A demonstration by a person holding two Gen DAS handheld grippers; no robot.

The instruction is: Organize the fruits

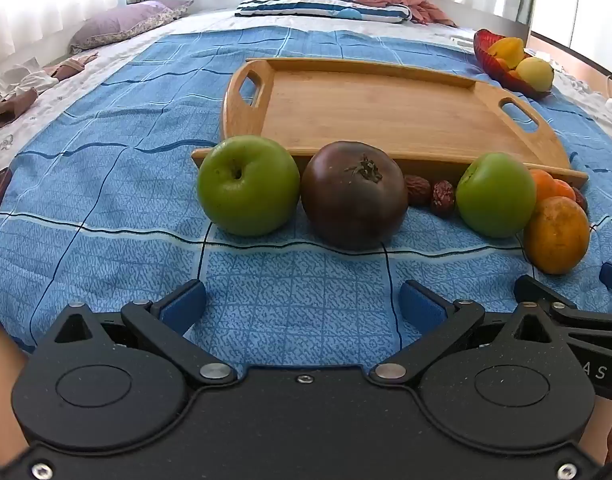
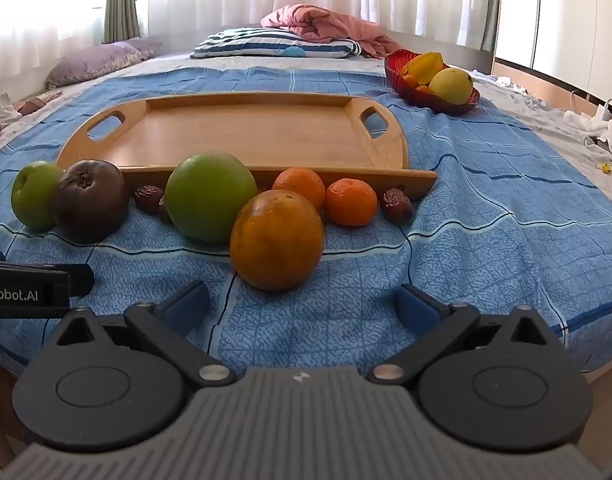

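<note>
The wooden tray [image 2: 246, 136] on the bed holds nothing; the red bowl [image 2: 402, 80] behind it carries yellow fruit. Green apples [image 1: 248, 184], a dark tomato [image 1: 354, 194], stem up, and oranges [image 2: 276, 238] line the tray's near edge. Both the left gripper [image 1: 302, 304] and right gripper [image 2: 302, 304] have fingers spread apart, holding nothing

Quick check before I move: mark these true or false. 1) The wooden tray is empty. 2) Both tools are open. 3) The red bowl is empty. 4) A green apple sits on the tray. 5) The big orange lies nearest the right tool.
1) True: the wooden tray holds nothing.
2) True: left tool and right tool are open and hold nothing.
3) False: the red bowl holds yellow fruit.
4) False: both green apples lie on the blue bedspread.
5) True: the big orange.
</note>
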